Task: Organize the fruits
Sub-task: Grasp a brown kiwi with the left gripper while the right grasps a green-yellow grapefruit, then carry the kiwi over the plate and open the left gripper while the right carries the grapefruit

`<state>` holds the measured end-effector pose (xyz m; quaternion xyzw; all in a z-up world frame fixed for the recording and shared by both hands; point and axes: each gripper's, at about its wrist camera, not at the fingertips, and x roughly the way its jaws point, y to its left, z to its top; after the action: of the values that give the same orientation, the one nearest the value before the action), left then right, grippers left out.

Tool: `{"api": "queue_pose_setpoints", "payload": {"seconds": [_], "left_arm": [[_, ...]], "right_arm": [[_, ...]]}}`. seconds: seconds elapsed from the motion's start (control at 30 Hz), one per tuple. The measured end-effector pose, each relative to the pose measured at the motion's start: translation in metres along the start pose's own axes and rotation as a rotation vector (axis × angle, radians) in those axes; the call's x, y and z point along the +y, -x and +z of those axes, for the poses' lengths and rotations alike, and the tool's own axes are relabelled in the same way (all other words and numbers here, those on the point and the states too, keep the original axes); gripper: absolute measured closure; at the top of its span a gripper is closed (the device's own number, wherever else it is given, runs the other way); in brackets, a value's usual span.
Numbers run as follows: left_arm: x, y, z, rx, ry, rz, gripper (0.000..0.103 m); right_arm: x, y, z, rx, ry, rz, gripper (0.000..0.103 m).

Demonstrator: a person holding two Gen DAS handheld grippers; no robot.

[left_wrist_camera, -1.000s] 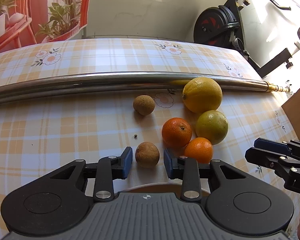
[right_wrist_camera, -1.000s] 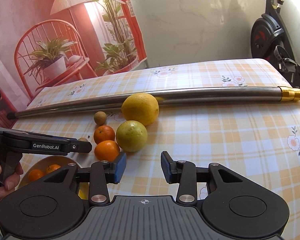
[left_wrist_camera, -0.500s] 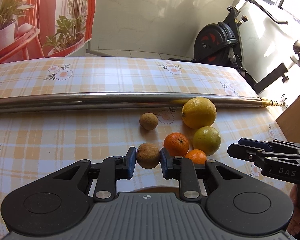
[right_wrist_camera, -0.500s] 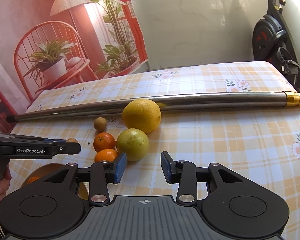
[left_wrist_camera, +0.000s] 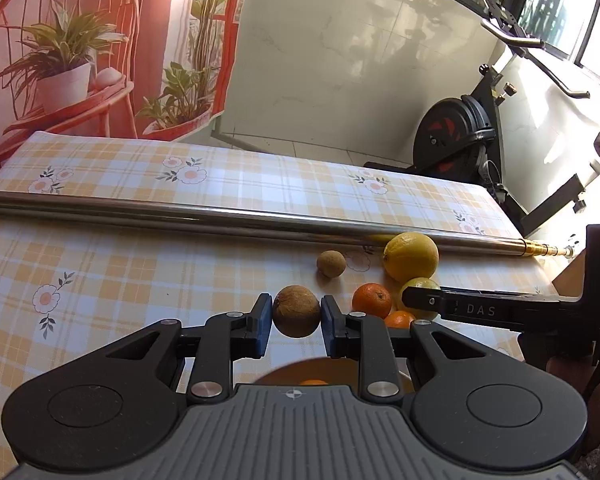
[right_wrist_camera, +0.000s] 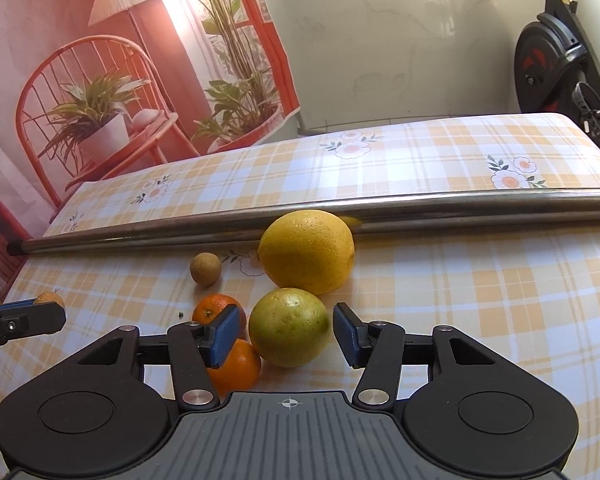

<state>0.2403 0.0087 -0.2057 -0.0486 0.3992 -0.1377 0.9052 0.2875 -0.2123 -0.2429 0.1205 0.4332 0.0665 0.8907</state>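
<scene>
My left gripper (left_wrist_camera: pixel 296 316) is shut on a small brown round fruit (left_wrist_camera: pixel 296 317) and holds it above the table, over a tan bowl (left_wrist_camera: pixel 332 368) with an orange in it. My right gripper (right_wrist_camera: pixel 288 332) is open, its pads either side of a green-yellow citrus (right_wrist_camera: pixel 289 326) that rests on the table. Beside it lie two small oranges (right_wrist_camera: pixel 214 312) (right_wrist_camera: pixel 238 364), a big yellow citrus (right_wrist_camera: pixel 306 250) and a second brown fruit (right_wrist_camera: pixel 206 268). The left gripper's tip with its brown fruit shows at the left edge of the right wrist view (right_wrist_camera: pixel 24 318).
A long steel pole (right_wrist_camera: pixel 380 212) lies across the checked tablecloth behind the fruit. An exercise bike (left_wrist_camera: pixel 460 136) stands beyond the table's far right. A red plant poster hangs behind the table on the left.
My left gripper closed on the brown fruit and lifted it off the table. My right gripper moved forward and now straddles the green-yellow citrus.
</scene>
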Motion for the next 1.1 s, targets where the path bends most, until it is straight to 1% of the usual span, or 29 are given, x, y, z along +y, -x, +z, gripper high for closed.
{"api": "queue_pose_setpoints", "payload": {"seconds": [0.03, 0.17, 0.27, 0.33, 0.6, 0.7, 0.77, 0.87, 1.1], "left_arm": [[0.000, 0.002, -0.001, -0.003, -0.001, 0.003, 0.076], [0.006, 0.013, -0.008, -0.007, 0.008, 0.007, 0.075], [0.013, 0.019, -0.014, 0.002, 0.025, 0.012, 0.075], [0.016, 0.021, -0.016, 0.005, 0.033, 0.013, 0.075], [0.014, 0.026, -0.023, 0.009, 0.037, -0.008, 0.075], [0.011, 0.028, -0.026, 0.007, 0.031, -0.017, 0.076], [0.009, 0.029, -0.027, 0.010, 0.029, -0.024, 0.076], [0.006, 0.030, -0.032, 0.016, 0.028, -0.035, 0.076], [0.001, 0.030, -0.043, 0.039, 0.019, -0.054, 0.076]], "right_arm": [[0.000, -0.002, 0.000, 0.005, -0.004, -0.003, 0.054], [-0.002, -0.011, -0.001, 0.025, -0.034, -0.013, 0.057], [-0.005, -0.010, -0.004, 0.018, -0.058, -0.004, 0.059], [-0.004, -0.008, -0.006, 0.009, -0.051, -0.019, 0.059], [-0.006, 0.027, -0.018, -0.068, -0.069, -0.016, 0.059], [-0.007, 0.047, -0.026, -0.091, -0.071, 0.014, 0.059], [-0.006, 0.057, -0.032, -0.091, -0.069, 0.024, 0.059], [-0.002, 0.070, -0.041, -0.091, -0.047, 0.014, 0.059], [0.000, 0.089, -0.056, -0.083, -0.043, 0.013, 0.059]]}}
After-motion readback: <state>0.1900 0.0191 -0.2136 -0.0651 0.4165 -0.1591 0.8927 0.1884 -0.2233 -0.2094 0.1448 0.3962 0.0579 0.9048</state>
